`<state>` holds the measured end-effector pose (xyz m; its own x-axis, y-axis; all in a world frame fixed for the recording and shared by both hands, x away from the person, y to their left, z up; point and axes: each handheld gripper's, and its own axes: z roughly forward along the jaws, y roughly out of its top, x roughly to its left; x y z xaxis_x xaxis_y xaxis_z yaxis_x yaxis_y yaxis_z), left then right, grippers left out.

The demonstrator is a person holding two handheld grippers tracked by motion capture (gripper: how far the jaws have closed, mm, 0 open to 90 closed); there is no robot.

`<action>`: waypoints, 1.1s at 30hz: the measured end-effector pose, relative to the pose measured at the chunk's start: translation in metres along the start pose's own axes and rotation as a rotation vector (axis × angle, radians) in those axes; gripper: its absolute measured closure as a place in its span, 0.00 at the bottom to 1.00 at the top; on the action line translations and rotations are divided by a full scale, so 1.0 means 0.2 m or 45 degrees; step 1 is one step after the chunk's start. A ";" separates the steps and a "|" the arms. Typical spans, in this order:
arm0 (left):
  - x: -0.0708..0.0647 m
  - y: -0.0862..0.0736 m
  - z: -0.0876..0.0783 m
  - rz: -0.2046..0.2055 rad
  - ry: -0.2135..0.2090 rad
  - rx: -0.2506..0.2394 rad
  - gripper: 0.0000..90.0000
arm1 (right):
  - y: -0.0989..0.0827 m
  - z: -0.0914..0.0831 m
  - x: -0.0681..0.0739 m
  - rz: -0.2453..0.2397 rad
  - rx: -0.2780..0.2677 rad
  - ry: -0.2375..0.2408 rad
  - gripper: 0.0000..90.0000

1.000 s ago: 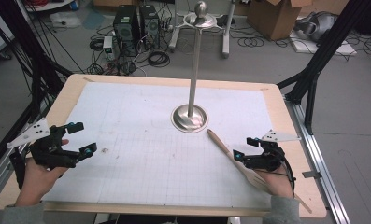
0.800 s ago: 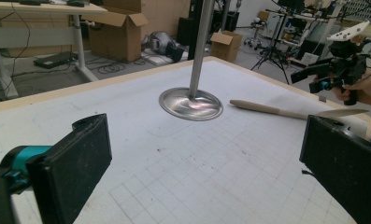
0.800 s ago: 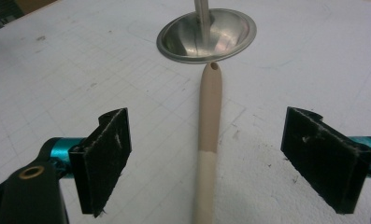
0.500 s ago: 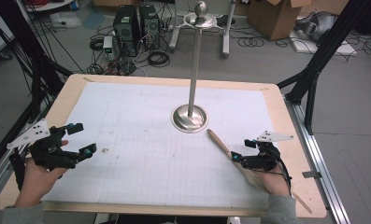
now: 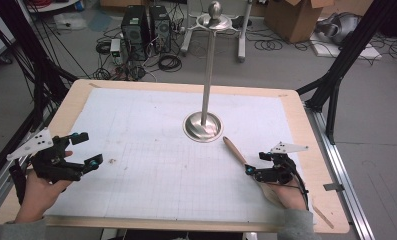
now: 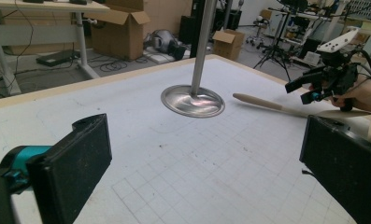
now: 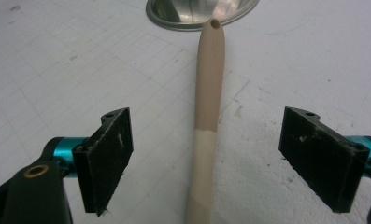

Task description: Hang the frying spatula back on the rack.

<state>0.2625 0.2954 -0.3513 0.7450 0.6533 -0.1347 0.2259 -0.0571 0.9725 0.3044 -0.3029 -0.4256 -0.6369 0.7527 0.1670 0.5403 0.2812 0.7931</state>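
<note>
A wooden utensil [image 5: 234,150] lies flat on the white gridded mat, its round handle end with a small hole pointing at the steel stand's base [image 5: 202,126]. My right gripper [image 5: 255,163] is open and straddles the handle [image 7: 210,79], one jaw on each side with a gap to the wood. The utensil's wide end runs under the right hand. My left gripper [image 5: 90,148] is open and holds nothing, low over the mat near the table's left edge. In the left gripper view [image 6: 206,172], the base [image 6: 192,100], utensil [image 6: 267,103] and right gripper [image 6: 297,92] lie ahead.
A tall steel pole [image 5: 207,75] rises from the dish-shaped base near the table's middle. The wooden table edge [image 5: 306,125] borders the mat. A thin wooden stick [image 5: 322,216] lies at the front right corner. Stands, boxes and cables sit on the floor beyond.
My right gripper has crept a little forward along the utensil's handle. The utensil, the stand and the left gripper have stayed put.
</note>
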 end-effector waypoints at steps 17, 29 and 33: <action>0.01 -0.01 0.00 -0.006 0.004 0.003 0.03 | -0.05 0.03 0.05 -0.064 0.075 -0.088 0.36; 0.01 -0.01 0.01 -0.006 0.002 0.005 0.03 | -0.09 0.01 0.08 -0.073 0.085 -0.148 0.53; 0.01 -0.01 0.01 -0.011 0.002 0.004 0.03 | -0.11 0.01 0.08 -0.061 0.101 -0.154 0.56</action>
<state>0.2647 0.2946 -0.3537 0.7421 0.6548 -0.1429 0.2343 -0.0537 0.9707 0.2842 -0.2959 -0.4409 -0.5947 0.8021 0.0546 0.5555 0.3609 0.7491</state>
